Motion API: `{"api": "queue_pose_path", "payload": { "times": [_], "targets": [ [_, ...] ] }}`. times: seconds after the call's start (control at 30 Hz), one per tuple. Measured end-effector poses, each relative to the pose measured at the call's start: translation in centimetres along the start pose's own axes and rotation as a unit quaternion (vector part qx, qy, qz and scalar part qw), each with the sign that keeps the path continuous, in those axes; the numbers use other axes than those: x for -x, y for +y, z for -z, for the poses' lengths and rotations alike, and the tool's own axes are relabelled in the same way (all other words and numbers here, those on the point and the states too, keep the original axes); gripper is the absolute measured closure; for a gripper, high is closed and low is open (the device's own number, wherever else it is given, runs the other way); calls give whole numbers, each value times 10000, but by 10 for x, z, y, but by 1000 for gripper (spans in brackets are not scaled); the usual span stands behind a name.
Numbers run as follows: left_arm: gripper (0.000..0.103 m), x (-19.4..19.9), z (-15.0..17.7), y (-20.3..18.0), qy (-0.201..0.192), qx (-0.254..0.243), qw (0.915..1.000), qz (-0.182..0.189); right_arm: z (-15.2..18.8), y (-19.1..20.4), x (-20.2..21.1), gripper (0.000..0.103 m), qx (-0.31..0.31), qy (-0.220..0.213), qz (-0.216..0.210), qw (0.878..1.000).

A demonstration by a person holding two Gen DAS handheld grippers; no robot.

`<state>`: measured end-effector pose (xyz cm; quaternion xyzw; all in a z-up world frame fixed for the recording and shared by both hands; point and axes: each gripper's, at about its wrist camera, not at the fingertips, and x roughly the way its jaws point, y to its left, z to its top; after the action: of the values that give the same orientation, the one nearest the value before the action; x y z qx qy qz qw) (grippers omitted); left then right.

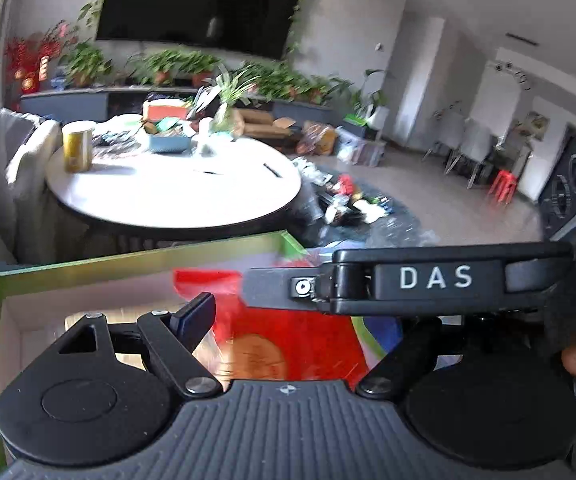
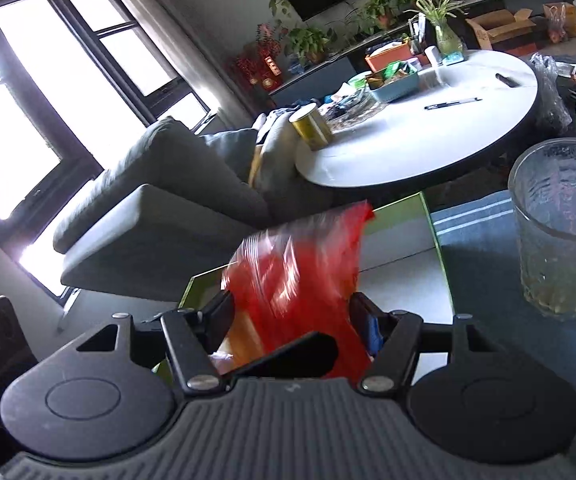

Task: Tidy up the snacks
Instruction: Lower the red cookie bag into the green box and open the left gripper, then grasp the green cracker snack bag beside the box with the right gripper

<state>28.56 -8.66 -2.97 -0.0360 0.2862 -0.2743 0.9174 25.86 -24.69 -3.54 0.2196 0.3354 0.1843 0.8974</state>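
A red snack bag (image 1: 288,344) hangs over an open box with a green rim (image 1: 127,258) and a pale inside. In the right wrist view my right gripper (image 2: 292,308) is shut on this bag (image 2: 304,264), one pad on each side, above the box (image 2: 434,224). Seen from the left wrist, one finger of the right gripper (image 1: 436,280) crosses the picture and hides the right finger of my left gripper (image 1: 292,320). The left finger (image 1: 193,314) stands wide, right beside the bag's edge. Whether it presses on the bag is unclear.
Beyond the box stands a round white table (image 1: 175,196) carrying a gold can (image 1: 76,146), a blue basket of snacks (image 1: 169,142) and a pen (image 2: 452,103). A tall glass (image 2: 560,224) stands close on the right, a grey sofa (image 2: 159,200) lies left, and clutter (image 1: 352,200) covers the floor.
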Motion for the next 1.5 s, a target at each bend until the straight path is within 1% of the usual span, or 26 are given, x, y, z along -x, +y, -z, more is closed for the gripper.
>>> {"api": "queue_pose_path", "payload": {
  "times": [0.07,0.1,0.17,0.27,0.33,0.53,0.73,0.8,0.9,1.03,1.17,1.27,1.4,1.5],
  "targets": [
    [25,2,4,1,12,-32,10000,-81,4,-3,-2,42,13,-53,286,9996],
    [25,3,6,2,10,-33,10000,-84,6,-5,-1,42,-24,-40,314,9995],
    [25,8,8,3,4,24,10000,-84,9,-8,5,42,-173,-33,234,9996],
    [24,16,7,6,-35,188,9997,-150,9,-4,17,42,-265,-99,235,9993],
    [24,24,5,6,-76,255,9995,-181,7,3,27,42,-204,-151,237,9994],
    [24,51,5,0,-247,286,9990,-228,5,34,62,41,110,-414,31,9991],
    [22,85,18,-11,-369,225,9988,-233,25,54,89,41,265,-427,-128,9987],
    [21,95,24,-13,-373,249,9987,-223,35,58,96,41,280,-443,-131,9985],
    [21,108,34,-18,-334,285,9988,-230,49,60,100,41,285,-344,-105,9989],
    [21,124,46,-21,-304,290,9988,-242,58,57,110,41,243,-305,50,9992],
    [21,134,52,-21,-267,343,9986,-288,56,45,128,41,89,-480,188,9986],
    [21,137,58,-22,-224,360,9987,-288,58,32,140,41,-82,-574,378,9976],
    [21,132,68,-28,-85,340,9990,-262,63,7,137,41,-416,-391,924,9941],
    [21,122,74,-35,65,304,9993,-217,70,-6,128,41,-553,-267,1052,9926]
  ]
}}
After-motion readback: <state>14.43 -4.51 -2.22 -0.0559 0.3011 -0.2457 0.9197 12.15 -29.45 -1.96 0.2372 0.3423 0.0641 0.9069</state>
